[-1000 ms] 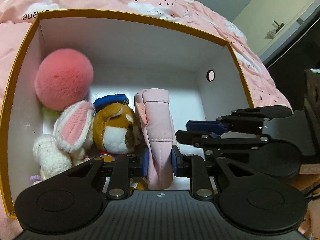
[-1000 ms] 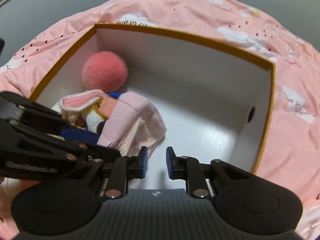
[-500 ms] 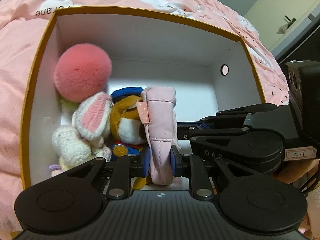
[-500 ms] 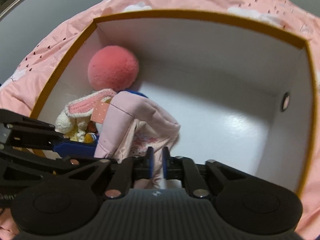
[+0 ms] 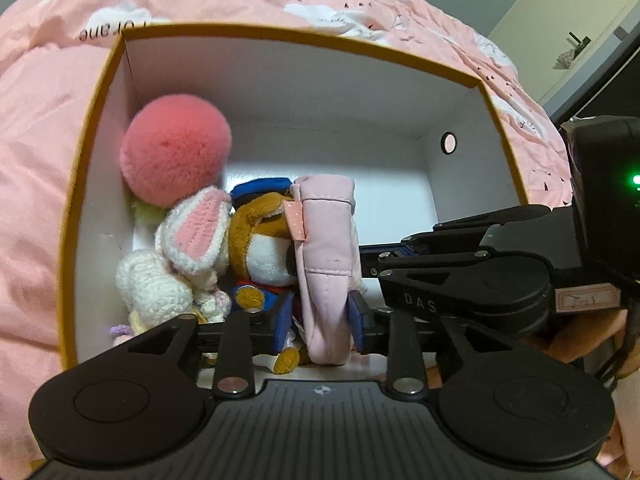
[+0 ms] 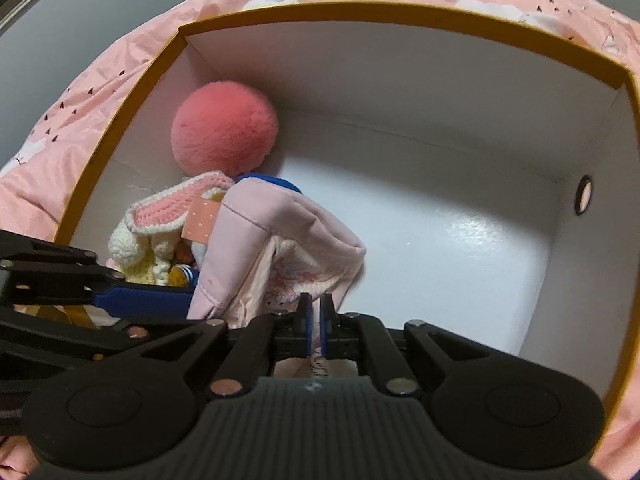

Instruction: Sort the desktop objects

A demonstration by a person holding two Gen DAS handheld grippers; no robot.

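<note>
Both my claws are on the pink pouch, holding it upright inside the box.

My left claw [image 5: 319, 316] has its blue pads pressed against either side of the pink pouch [image 5: 326, 256] near its bottom, opened only as wide as the pouch is thick. My right claw [image 6: 315, 324] is pinched almost fully together on a thin fold at the pouch's lower edge. The pouch stands on end in the white-lined box with the orange rim [image 5: 304, 42], toward its left half, leaning against the brown plush bear in a blue cap [image 5: 260, 240]. Beside the bear sits a crocheted white rabbit with pink ears [image 5: 188, 248], and behind both a fluffy pink ball [image 5: 176, 156] fills the back left corner. The box rests on a pink bedspread [image 5: 36, 152].
</note>
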